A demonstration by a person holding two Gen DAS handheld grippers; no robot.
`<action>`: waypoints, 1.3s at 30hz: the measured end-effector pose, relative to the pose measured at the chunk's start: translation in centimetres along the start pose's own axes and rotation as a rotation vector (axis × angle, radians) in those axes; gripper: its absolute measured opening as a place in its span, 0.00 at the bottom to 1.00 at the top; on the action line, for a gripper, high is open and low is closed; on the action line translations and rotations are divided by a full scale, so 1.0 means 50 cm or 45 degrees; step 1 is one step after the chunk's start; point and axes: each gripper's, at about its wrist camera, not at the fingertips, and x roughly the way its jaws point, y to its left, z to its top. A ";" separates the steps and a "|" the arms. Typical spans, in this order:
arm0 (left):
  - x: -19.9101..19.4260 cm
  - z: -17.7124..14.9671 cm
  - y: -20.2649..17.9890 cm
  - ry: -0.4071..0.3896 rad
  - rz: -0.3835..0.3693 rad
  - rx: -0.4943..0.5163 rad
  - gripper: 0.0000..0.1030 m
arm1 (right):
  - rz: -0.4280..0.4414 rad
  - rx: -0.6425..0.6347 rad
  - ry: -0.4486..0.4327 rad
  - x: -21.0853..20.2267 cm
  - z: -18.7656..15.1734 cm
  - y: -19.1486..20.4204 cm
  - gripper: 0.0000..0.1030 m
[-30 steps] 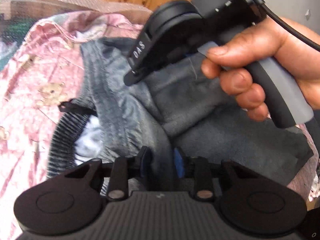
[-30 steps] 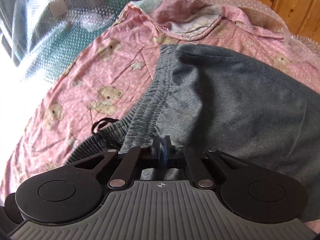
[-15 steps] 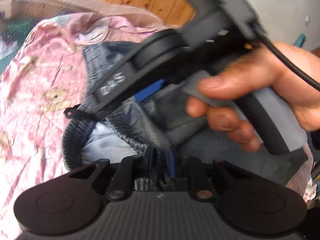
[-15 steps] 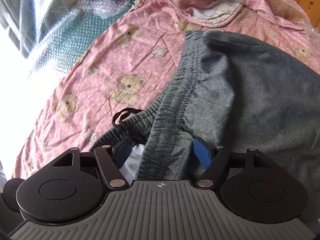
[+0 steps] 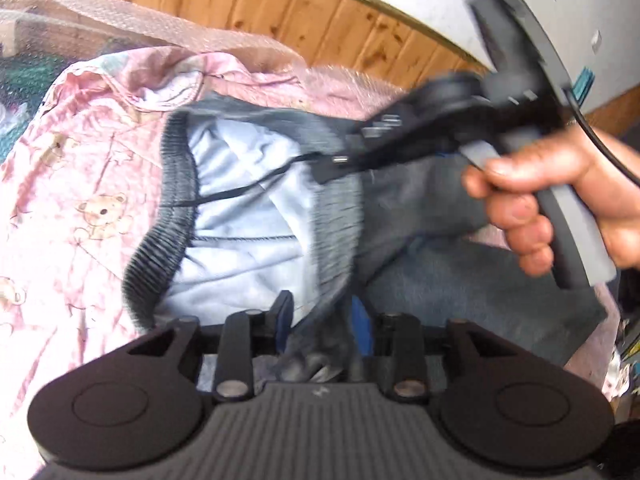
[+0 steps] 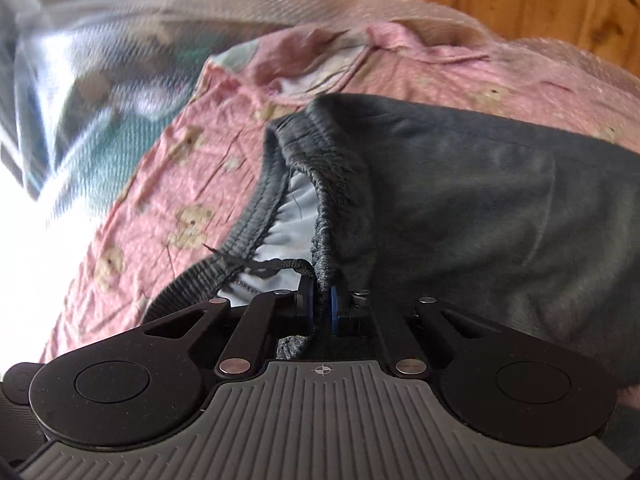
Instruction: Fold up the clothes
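Note:
Dark grey trousers [image 5: 460, 292] with a ribbed elastic waistband [image 5: 176, 184], pale lining and a black drawstring [image 5: 240, 192] lie on a pink bear-print sheet [image 5: 72, 168]. My left gripper [image 5: 320, 316] is at the near rim of the waist. Its jaws are opening, with a bunch of grey fabric between them and a gap at the left pad. My right gripper [image 6: 320, 302] is shut on the waistband [image 6: 324, 216] beside the drawstring [image 6: 276, 266]. In the left wrist view the right gripper [image 5: 336, 164] lifts the far rim, blurred, so the waist gapes.
A hand [image 5: 540, 184] holds the right gripper's handle, and a cable trails from it. Bubble wrap [image 6: 100, 60] covers things at the back and left of the sheet [image 6: 180, 168]. A wooden panelled wall [image 5: 320, 20] runs behind.
The right gripper opened over the waistband, shut on it and pulled it up and right, spreading the waist so the lining shows. The left jaws tightened, then widened again.

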 end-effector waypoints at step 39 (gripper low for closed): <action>-0.110 -0.131 0.241 0.269 0.245 -0.759 0.10 | -0.773 1.086 -0.307 -0.523 -0.767 -0.710 0.76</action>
